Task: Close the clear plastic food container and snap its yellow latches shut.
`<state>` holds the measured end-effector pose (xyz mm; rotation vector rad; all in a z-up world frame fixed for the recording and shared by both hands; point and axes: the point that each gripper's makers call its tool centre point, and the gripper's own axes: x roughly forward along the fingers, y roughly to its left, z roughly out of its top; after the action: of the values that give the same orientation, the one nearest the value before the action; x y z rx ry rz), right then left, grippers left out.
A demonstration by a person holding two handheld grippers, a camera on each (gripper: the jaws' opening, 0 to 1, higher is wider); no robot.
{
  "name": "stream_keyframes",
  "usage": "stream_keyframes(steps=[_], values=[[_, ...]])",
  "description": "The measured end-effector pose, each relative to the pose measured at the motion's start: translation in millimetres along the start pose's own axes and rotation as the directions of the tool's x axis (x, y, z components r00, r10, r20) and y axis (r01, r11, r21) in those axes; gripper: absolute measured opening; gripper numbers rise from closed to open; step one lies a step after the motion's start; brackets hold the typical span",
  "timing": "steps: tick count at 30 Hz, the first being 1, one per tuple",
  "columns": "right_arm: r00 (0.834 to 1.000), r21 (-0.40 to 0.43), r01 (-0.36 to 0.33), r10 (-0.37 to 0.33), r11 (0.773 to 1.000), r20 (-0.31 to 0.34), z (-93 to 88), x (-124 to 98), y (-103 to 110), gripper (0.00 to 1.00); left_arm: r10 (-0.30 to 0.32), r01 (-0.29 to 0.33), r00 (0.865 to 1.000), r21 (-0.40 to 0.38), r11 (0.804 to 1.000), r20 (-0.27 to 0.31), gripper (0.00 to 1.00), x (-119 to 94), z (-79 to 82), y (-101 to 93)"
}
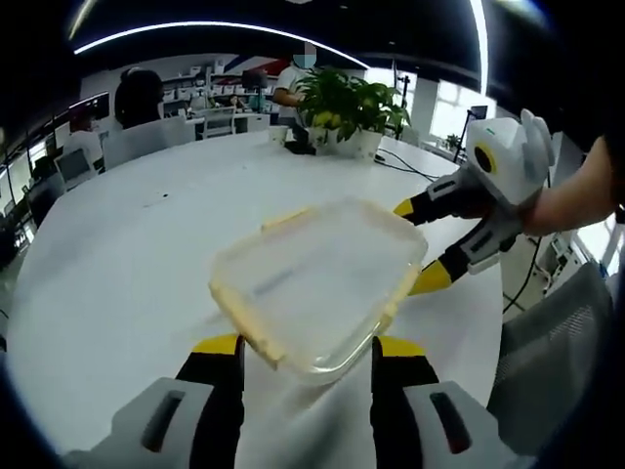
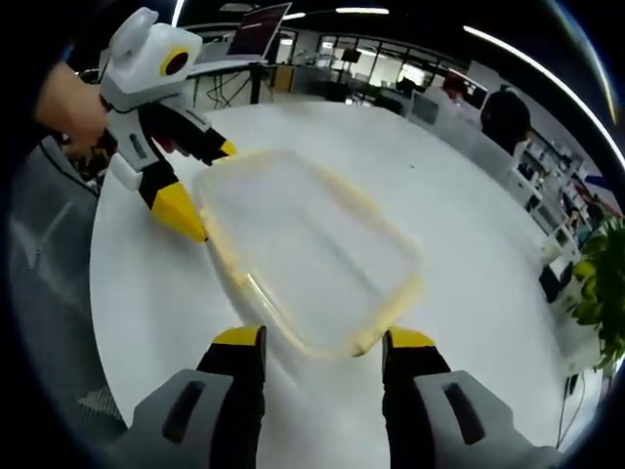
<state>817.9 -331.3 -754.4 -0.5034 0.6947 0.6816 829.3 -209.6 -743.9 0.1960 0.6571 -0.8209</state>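
Looking along the left gripper (image 1: 305, 354), its two yellow-tipped jaws stand apart, released, with the near corner of the clear plastic food container (image 1: 317, 283) lying between and just beyond them on the white round table (image 1: 127, 264); the lid appears seated on the box, a yellow latch (image 1: 252, 332) runs along its near left edge and another yellow latch (image 1: 288, 217) shows at the far edge, though blur hides whether either is snapped. The right gripper (image 1: 422, 244) comes in from the right, its jaws spread around the container's far right corner, touching or nearly so. A potted plant (image 1: 350, 109) stands near the table's far edge, well apart, with broad bare tabletop to the left. Turning to the right gripper view, the right gripper (image 2: 322, 354) also stands released, the container (image 2: 308, 254) just ahead of its tips and close to the table's near edge, while the left gripper (image 2: 195, 186) flanks the far left corner with jaws parted. To do the step well, I judge one gripper should brace the box against sliding while the other presses a latch down over the rim, squarely and close to the hinge line. Room is tight toward the near rim, where a chair (image 2: 49, 254) sits, so pushing should go inward, toward the open middle of the table
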Motion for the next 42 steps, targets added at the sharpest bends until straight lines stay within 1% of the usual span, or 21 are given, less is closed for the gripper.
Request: stream_keyframes(steps=[7,12,14,20,24,31,42], values=[[1.0,-0.011,0.008,-0.008,1.0,-0.005,1.8,1.5,0.6,0.44,0.006,-0.006,1.0,0.015,1.0,-0.001,0.45,-0.2,-1.4,2.4],[1.0,-0.012,0.008,-0.009,1.0,-0.006,8.0,5.7,4.3,0.44,0.014,-0.014,1.0,0.026,1.0,-0.007,0.44,-1.8,-5.2,11.0],[1.0,-0.011,0.008,-0.008,1.0,-0.006,12.1,8.8,7.0,0.44,0.02,-0.019,1.0,0.047,0.999,-0.015,0.44,-3.8,-7.5,16.3],[1.0,-0.019,0.024,-0.024,1.0,0.008,27.7,18.4,14.5,0.43,0.038,-0.036,0.999,0.069,0.997,-0.026,0.43,-11.4,-11.8,35.6],[1.0,-0.004,0.02,-0.02,1.0,0.021,40.3,27.5,20.5,0.42,0.055,-0.052,0.998,0.086,0.995,-0.031,0.43,-17.3,-15.3,50.6],[0.999,0.001,0.023,-0.023,1.0,0.025,54.3,38.8,26.5,0.42,0.07,-0.066,0.997,0.1,0.993,-0.033,0.43,-23.5,-18.9,68.3],[0.999,0.017,0.022,-0.022,1.0,0.035,74.8,55.0,31.7,0.42,0.098,-0.095,0.995,0.091,0.991,-0.029,0.43,-30.7,-22.0,91.6]])
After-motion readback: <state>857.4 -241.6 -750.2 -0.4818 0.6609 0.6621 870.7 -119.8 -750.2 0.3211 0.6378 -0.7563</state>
